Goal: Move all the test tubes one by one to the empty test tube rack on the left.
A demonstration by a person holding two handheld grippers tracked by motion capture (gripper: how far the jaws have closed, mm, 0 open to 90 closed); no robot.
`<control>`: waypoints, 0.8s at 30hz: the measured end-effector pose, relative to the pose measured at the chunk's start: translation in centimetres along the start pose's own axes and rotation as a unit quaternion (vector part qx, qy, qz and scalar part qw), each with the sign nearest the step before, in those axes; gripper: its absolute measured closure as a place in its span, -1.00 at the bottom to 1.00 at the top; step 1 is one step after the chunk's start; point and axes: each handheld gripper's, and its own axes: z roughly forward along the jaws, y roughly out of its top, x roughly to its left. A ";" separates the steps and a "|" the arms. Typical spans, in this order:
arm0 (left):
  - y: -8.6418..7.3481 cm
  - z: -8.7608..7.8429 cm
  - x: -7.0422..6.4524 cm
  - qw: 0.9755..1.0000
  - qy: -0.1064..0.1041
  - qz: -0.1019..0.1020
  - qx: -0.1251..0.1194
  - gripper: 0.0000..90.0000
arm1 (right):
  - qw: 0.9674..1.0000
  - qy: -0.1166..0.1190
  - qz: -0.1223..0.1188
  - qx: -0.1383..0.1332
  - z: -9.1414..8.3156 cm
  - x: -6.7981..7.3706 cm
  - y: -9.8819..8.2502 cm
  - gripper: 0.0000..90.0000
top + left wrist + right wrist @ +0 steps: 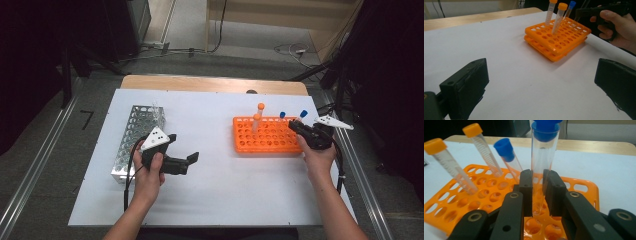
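Observation:
An orange tube rack (265, 136) sits right of the table's middle. Two orange-capped tubes (258, 114) and a blue-capped tube (282, 115) stand in it, leaning. My right gripper (538, 192) is shut on a second clear blue-capped tube (543, 157), held upright at the rack's right end (584, 188). Whether its tip sits in a hole I cannot tell. From above, this gripper (299, 127) is at the rack's right edge with the blue cap (303, 114) above it. My left gripper (184, 148) stands open over bare white table, its jaws wide apart with nothing between them (541, 82).
A perforated metal rack (134, 142) lies at the table's left, just beyond my left hand. The white sheet (215, 185) covers the table, with a wooden edge (210, 82) at the back. In the left gripper view the orange rack (559, 42) stands far ahead.

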 end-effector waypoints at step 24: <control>0.4 0.0 -0.6 1.000 -0.026 0.006 -0.008 -1.00 | 0.992 0.113 -0.058 0.013 -3.0 6.1 0.9 0.66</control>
